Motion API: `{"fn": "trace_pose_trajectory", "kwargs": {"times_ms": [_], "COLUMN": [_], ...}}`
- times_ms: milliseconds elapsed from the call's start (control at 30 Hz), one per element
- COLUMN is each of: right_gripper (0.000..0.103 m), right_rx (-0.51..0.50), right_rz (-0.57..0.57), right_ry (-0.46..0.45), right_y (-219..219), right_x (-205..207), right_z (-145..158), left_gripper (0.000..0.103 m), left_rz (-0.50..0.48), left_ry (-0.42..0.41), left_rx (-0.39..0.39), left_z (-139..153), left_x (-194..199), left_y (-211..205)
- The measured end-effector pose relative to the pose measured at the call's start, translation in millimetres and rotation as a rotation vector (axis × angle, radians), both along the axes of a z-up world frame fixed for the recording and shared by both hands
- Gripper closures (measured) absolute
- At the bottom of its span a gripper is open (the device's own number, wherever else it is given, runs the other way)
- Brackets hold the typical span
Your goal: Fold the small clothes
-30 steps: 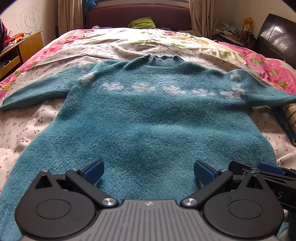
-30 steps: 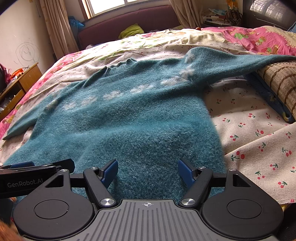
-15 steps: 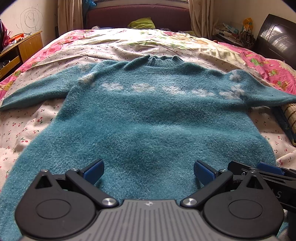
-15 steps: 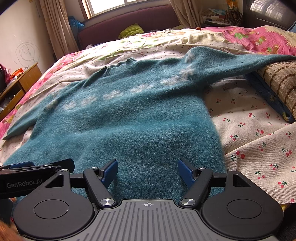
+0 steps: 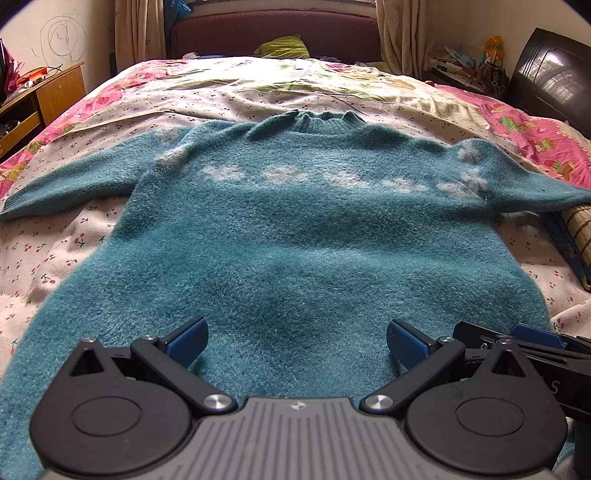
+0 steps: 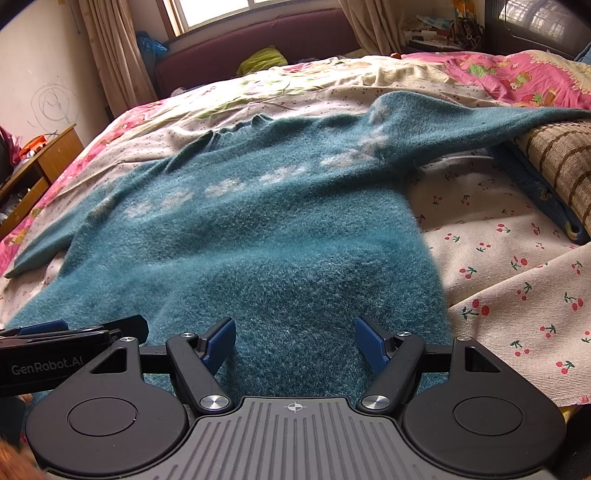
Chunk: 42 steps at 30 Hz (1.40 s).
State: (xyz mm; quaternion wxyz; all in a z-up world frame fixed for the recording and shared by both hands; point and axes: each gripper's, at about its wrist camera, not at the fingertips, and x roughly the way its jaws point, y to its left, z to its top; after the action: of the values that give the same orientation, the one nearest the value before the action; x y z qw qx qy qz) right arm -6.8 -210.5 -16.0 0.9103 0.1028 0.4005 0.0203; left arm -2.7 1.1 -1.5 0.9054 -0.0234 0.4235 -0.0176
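Note:
A fuzzy teal sweater [image 5: 295, 236] with a row of white cloud marks lies spread flat on the bed, collar away from me and both sleeves out to the sides. My left gripper [image 5: 297, 341] hovers open over the hem, blue pads wide apart, nothing between them. My right gripper [image 6: 295, 343] is also open above the hem near the sweater [image 6: 258, 229], close to its right edge. The right sleeve [image 6: 480, 122] drapes over a striped woven mat. Each gripper shows at the edge of the other's view.
The bed [image 5: 55, 266] has a cherry-print sheet, with a pink floral quilt [image 5: 535, 136] to the right. A striped woven mat [image 6: 554, 155] lies at the right edge. A wooden side table [image 5: 44, 96] stands left, and a dark headboard [image 5: 277, 33] with a green pillow [image 5: 282, 46] is beyond.

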Motion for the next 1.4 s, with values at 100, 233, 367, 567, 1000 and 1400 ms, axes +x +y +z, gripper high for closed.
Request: {"fn": "trace_pose_trajectory", "kwargs": {"times_ms": [100,233,367,567,1000,1400], "right_gripper": [0.030,0.030,0.030,0.030,0.030,0.030], "right_rx": [0.000,0.000,0.001,0.001,0.028,0.110], "right_rz": [0.000,0.000,0.000,0.000,-0.012,-0.057], "right_ry": [0.001,0.001,0.001,0.002,0.006,-0.006], "right_y": [0,0,0,0,-3,-23], "right_x": [0,0,0,2,2,6], "right_z": [0,0,-1,-3,-3,5], "left_gripper": [0.000,0.000,0.000,0.000,0.000,0.000], "left_rz": [0.000,0.000,0.000,0.000,-0.013,-0.063], "left_ry": [0.000,0.000,0.000,-0.001,-0.043,-0.088], "left_rx": [0.000,0.000,0.000,0.000,0.036,0.060], "left_z": [0,0,0,1,8,21], "left_x": [0,0,0,0,-1,7], "left_y": [0,0,0,-1,-8,-22]}}
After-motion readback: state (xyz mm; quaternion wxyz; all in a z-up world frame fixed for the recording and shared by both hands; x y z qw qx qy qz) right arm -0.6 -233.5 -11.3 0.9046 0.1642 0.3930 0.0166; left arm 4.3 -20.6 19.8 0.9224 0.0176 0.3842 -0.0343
